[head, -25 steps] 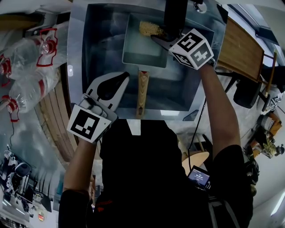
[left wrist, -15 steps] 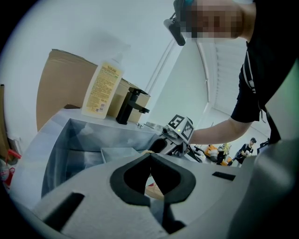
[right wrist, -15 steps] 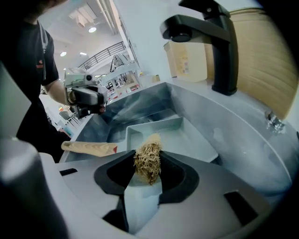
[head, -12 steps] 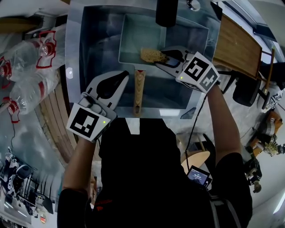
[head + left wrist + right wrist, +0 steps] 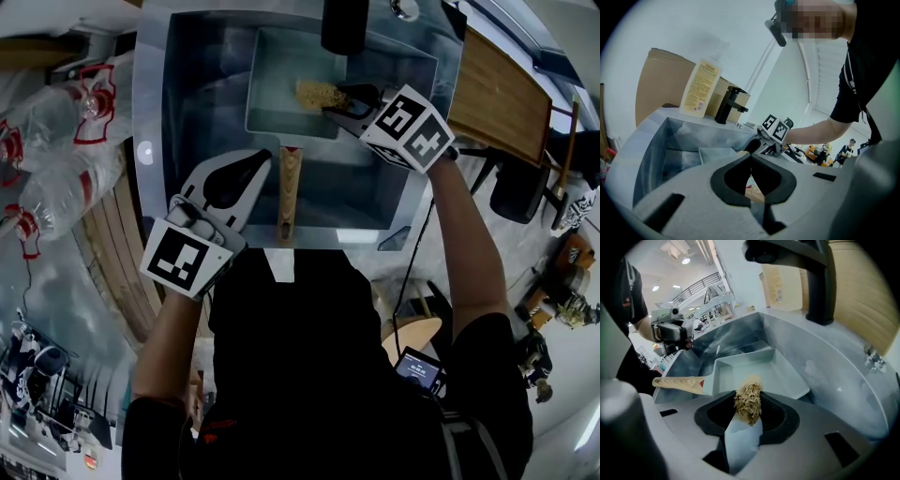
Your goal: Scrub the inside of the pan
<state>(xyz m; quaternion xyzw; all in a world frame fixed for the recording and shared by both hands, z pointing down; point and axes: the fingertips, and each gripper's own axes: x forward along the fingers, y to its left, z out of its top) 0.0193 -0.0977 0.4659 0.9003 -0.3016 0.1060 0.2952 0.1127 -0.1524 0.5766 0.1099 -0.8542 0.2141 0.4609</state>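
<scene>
Against the sink's [image 5: 178, 112] far wall lies the pan [image 5: 281, 94], its wooden handle [image 5: 289, 187] pointing to the near edge. The right gripper [image 5: 342, 101] is clamped on a fibrous scrubber [image 5: 319, 92] inside the pan, near its right wall. The left gripper [image 5: 258, 164], jaws together and empty, sits over the sink's near-left corner, just left of the handle.

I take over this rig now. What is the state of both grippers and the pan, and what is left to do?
Left gripper: shut, empty, over the sink's near edge, beside the wooden handle.
Right gripper: shut on the fibre scrubber, at the right side of the pan.
The pan lies in the sink, handle toward you.
How much is scrubbed does not show; I would scrub the whole inside.
</scene>
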